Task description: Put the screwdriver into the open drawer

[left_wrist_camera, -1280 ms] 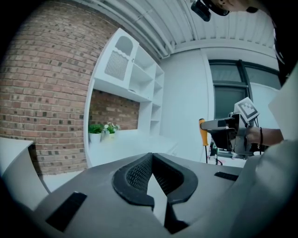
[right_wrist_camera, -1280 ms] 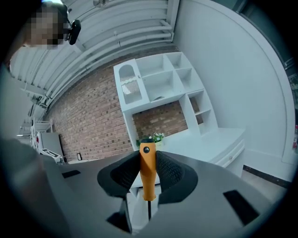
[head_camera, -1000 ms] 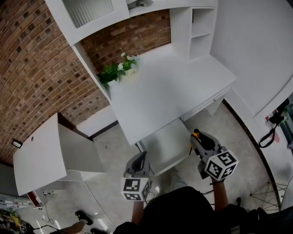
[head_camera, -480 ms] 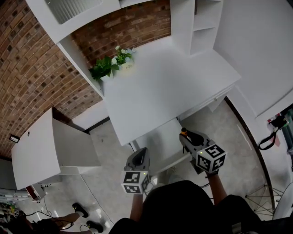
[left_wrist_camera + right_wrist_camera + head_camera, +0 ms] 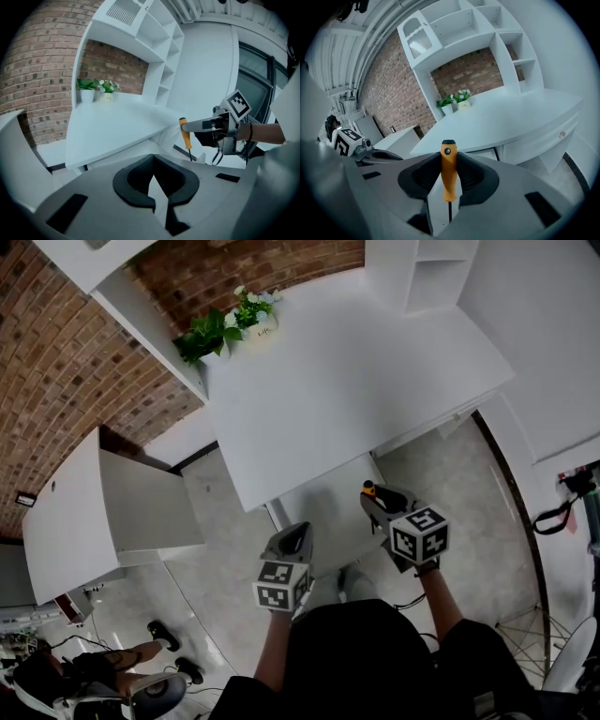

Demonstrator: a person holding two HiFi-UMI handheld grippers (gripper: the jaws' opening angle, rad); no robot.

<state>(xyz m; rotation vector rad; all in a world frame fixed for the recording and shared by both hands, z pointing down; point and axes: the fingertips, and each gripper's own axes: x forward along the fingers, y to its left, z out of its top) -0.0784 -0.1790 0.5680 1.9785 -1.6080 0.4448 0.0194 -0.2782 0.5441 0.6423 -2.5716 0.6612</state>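
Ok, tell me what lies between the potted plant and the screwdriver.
Only bare white desktop, then a strip of the open drawer, in the head view, from potted plant to screwdriver.

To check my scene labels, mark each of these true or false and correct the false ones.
1. The right gripper grips the screwdriver by its orange handle. True.
2. The screwdriver lies inside the open drawer. False: it stands upright between the right gripper's jaws.
3. The left gripper holds nothing. True.
4. The potted plant stands on the floor. False: it stands on the white desk, by the brick wall.
5. The drawer under the desk is shut. False: it is pulled out.
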